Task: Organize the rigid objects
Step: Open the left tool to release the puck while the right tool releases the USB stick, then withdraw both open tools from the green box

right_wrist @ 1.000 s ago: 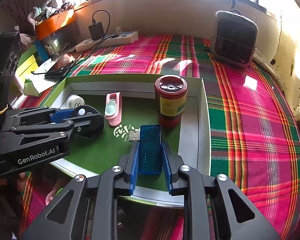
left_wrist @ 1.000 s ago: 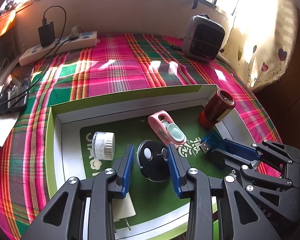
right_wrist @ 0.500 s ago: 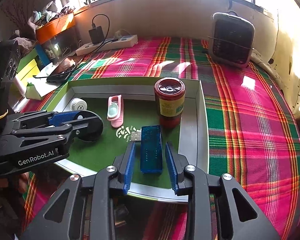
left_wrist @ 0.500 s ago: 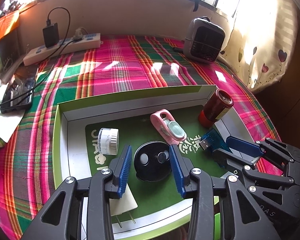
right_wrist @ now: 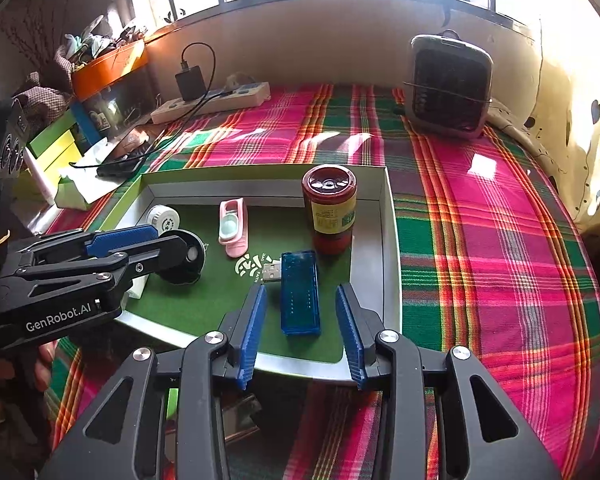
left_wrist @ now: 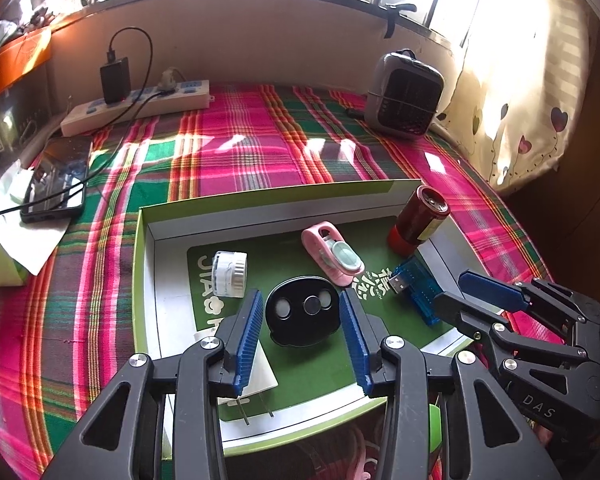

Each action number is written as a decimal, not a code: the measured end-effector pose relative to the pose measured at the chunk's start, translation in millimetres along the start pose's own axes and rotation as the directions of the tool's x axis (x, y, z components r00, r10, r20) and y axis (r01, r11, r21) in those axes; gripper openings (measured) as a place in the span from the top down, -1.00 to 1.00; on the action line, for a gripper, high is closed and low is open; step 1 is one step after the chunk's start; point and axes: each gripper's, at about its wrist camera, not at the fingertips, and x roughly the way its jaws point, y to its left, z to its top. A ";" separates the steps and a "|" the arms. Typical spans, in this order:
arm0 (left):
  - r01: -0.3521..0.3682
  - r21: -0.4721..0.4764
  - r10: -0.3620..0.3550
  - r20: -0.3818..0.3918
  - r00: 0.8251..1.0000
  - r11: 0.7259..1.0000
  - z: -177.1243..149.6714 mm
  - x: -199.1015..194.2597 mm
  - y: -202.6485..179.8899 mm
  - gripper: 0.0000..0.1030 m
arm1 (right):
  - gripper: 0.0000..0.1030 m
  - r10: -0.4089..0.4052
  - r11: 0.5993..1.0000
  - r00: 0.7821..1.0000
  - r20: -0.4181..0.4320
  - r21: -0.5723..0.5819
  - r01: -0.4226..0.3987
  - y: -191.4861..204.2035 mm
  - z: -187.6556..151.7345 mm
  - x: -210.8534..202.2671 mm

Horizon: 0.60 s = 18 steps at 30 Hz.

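Green card forms the shallow tray [left_wrist: 140, 264] that sits on the plaid cloth [left_wrist: 260, 148] and holds all the task's items. The left gripper [left_wrist: 300, 332] has its jaws opening, released, with the black oval device [left_wrist: 302, 312] lying flat on the tray floor between the pads, clear of both. The right gripper [right_wrist: 300, 328] likewise has its jaws opening, released; the blue USB stick [right_wrist: 299, 292] lies flat between them, touching neither pad, its metal plug pointing toward the tray's middle.

Also in the tray: a red canister [right_wrist: 332, 208] upright in the far right corner, a pink clip-shaped item [right_wrist: 233, 226] near the centre, a small white jar [left_wrist: 230, 274] on its side at the left, and a white plug adapter [left_wrist: 256, 376] partly hidden under the left gripper's left finger.

Risks noted, as judgement:
- The two grippers stand close together over the tray's near edge; a careless withdrawal could knock one against the other.
- The left gripper's finger sits over the adapter and could drag it or tip the light tray.
- The canister is tall and just beyond the USB stick; a forward sweep of the right gripper could topple it.
- The jar on its side may roll if the tray is jolted.
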 end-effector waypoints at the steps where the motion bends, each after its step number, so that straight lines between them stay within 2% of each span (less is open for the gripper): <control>1: -0.001 0.001 0.001 0.004 1.000 1.000 -0.9 -2.3 -0.6 0.24 | 0.27 0.000 1.000 1.000 0.002 0.001 0.000 0.3 -0.5 -1.4; 18: -0.026 0.020 0.025 0.074 0.997 0.999 -29.7 -52.4 -4.3 0.23 | 0.20 -0.004 0.999 0.999 0.050 0.036 0.003 11.4 -21.5 -41.3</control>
